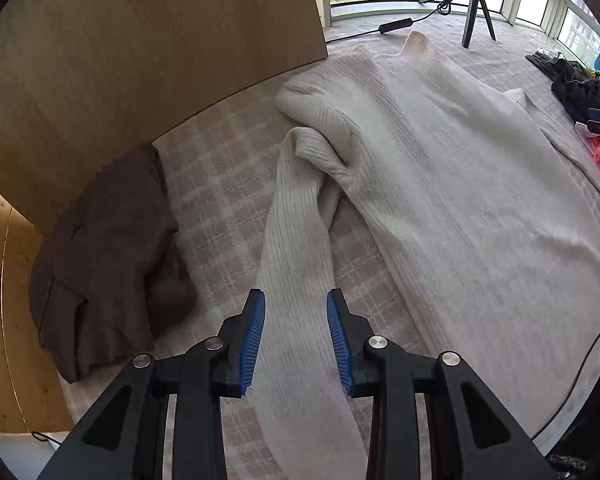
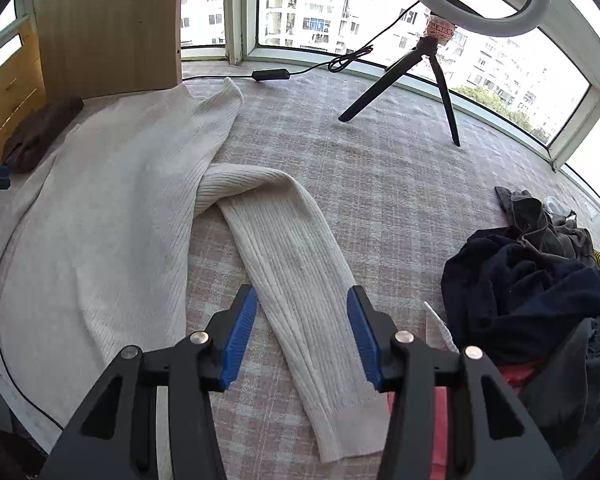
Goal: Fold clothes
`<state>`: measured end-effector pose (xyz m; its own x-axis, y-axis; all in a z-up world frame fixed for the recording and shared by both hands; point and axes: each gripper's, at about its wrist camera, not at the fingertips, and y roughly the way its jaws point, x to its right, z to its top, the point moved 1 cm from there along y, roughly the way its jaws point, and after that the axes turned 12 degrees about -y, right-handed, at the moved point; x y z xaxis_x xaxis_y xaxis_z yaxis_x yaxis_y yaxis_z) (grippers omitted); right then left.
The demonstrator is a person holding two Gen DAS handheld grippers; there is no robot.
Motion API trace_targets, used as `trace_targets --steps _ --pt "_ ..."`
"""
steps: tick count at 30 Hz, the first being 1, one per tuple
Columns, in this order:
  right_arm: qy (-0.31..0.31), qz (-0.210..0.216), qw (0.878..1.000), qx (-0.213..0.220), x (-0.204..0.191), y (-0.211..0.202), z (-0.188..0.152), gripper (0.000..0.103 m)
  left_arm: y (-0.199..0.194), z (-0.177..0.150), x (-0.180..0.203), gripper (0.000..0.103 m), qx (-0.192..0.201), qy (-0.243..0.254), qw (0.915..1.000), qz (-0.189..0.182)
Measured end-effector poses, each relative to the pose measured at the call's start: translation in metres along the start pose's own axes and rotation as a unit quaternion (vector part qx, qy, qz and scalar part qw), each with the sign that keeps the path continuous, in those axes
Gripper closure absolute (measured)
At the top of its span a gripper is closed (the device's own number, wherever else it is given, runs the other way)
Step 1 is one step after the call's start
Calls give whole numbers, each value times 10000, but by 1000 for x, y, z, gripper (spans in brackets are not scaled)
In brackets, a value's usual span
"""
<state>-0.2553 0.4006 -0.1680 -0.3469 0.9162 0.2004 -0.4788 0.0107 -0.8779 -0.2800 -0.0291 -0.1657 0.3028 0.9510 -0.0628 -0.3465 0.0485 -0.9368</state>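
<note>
Garment: a cream ribbed-knit sweater [image 1: 440,184] lies flat, collar away from the cameras, on a pink-and-grey plaid bed cover [image 1: 220,184]; both long sleeves run down toward the cameras.
Left sleeve [image 1: 296,248]: bends at the shoulder and passes between the fingers of the left tongs [image 1: 296,336].
Right sleeve [image 2: 300,280]: angles out from the body across the cover, cuff end nearest the camera, under the right tongs [image 2: 302,332].
Left tongs: spread wide, one blue pad either side of the sleeve, pinching nothing.
Right tongs: also spread, straddling the sleeve, not closed on it.
Handling: my judgement is soft, limp and stretchy, moderately heavy for a knit; it should drape and sag when lifted, and the ribs give good grip.
Where to take hold: likely each sleeve near the cuff or mid-length, pinching through both layers, then carrying it across the body.
Nearby: a folded brown garment [image 1: 108,264] to the left, a dark heap of clothes [image 2: 532,292] to the right, a ring light on a black tripod [image 2: 432,60] by the window.
Writing: no label or brand readable on the sweater; the print on the tripod's neck is too small to read.
</note>
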Motion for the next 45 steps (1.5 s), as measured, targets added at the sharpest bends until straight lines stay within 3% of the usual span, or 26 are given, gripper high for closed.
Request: trace_targets --steps 3,6,11,14,15,17,18,22,26,29,32,34,35,38,41,43,45 --pt "5 218 9997 -117 8 32 23 53 39 29 -3 72 -293 -59 9991 -298" --pt "-60 356 9990 -274 8 60 39 47 60 39 -3 72 -488 -73 9982 -352" --pt "-96 507 9969 -585 13 102 52 47 62 39 9 71 -413 238 9980 -427" --pt "155 781 9955 -515 16 110 51 48 61 34 7 79 -464 229 9970 -582" --pt "204 847 9951 -469 15 110 51 50 60 33 6 91 -489 207 9965 -651" --pt "127 890 9948 -487 9 105 51 88 58 30 4 95 -546 132 9963 -647" --pt "79 907 9946 -503 6 103 51 97 54 28 3 96 -561 134 9966 -584" --pt "-276 427 9976 -464 -3 75 55 97 18 19 -16 97 -290 27 9984 -487" --pt "49 -499 9985 -196 31 25 54 97 -15 13 -70 97 -75 -186 9994 277" --pt "-19 -1835 9819 -476 61 8 44 97 -19 1 -106 97 -212 -346 9977 534" --pt "-41 -2197 9687 -1152 78 27 21 96 -9 -24 -112 95 -448 -207 9965 670" --pt "-248 -2086 9641 -1624 76 50 5 94 7 -38 -102 91 -660 48 9942 843" --pt "-357 -2029 9624 -1769 71 54 1 88 10 -41 -99 89 -695 147 9935 895" --pt "-529 -1825 9620 -1961 54 51 -8 85 10 -48 -90 83 -731 379 9927 886" --pt "-229 -1398 9776 -1554 43 12 -9 73 -16 -51 -92 82 -578 306 9964 534" --pt "18 -918 9918 -886 38 -15 2 62 -35 -50 -95 82 -451 214 9982 319" --pt "157 -516 9980 -328 31 -30 20 59 -53 -38 -92 82 -178 103 9997 130"
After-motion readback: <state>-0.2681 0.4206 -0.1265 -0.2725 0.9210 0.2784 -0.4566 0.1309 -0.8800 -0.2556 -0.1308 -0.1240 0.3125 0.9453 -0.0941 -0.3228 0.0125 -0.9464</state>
